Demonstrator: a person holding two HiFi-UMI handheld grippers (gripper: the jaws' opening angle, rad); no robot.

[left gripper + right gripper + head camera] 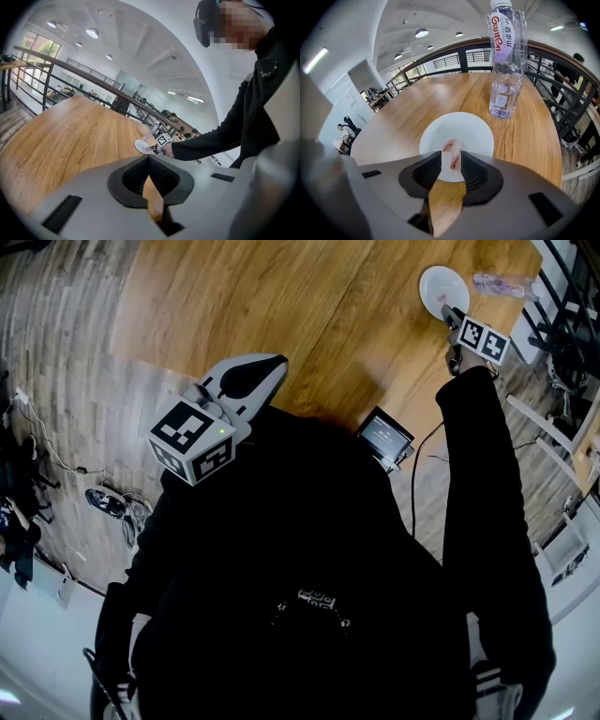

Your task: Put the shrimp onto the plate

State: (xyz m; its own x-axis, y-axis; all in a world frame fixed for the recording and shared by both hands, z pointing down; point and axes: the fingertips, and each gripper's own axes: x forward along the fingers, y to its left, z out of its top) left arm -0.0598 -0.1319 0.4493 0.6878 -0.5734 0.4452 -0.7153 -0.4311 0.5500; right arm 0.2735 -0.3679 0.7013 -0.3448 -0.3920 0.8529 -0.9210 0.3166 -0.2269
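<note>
Shrimp [452, 151]: centre of the right gripper view, over the near half of the white plate [474, 130]. It sits in the gap between the jaws of the right gripper [451, 161]. Small and curved, with pale pinkish-white flesh and red streaks along the edge and tail end. Surface looks smooth, possibly a plastic model, too small to be sure.

Right jaws stand wide. A strip of white plate shows between the left pad and the shrimp, so there's no squeeze on it. It reads as released onto the plate, but I can't confirm it lies flat and isn't leaning on the right pad. The gripper tilts steeply down over the plate, likely so the drop is short and the shrimp lands inside the rim.

Water bottle [505, 70]: upright, upper right of centre, just beyond the plate and not touching it.

Head view: plate [433, 279] at upper right on the wooden table [281, 296], with the right gripper [449, 314] at its near edge on an outstretched sleeve.

Left gripper [149, 161]: jaws closed to a narrow slit, pads meeting at the tips, nothing between them. It is held back near the body, lower left of centre in the head view [272, 365], well apart from the plate. Likely parked, since this placement needs only one gripper.

Judgement: placement essentially done, only pulling the right gripper away remains.
</note>
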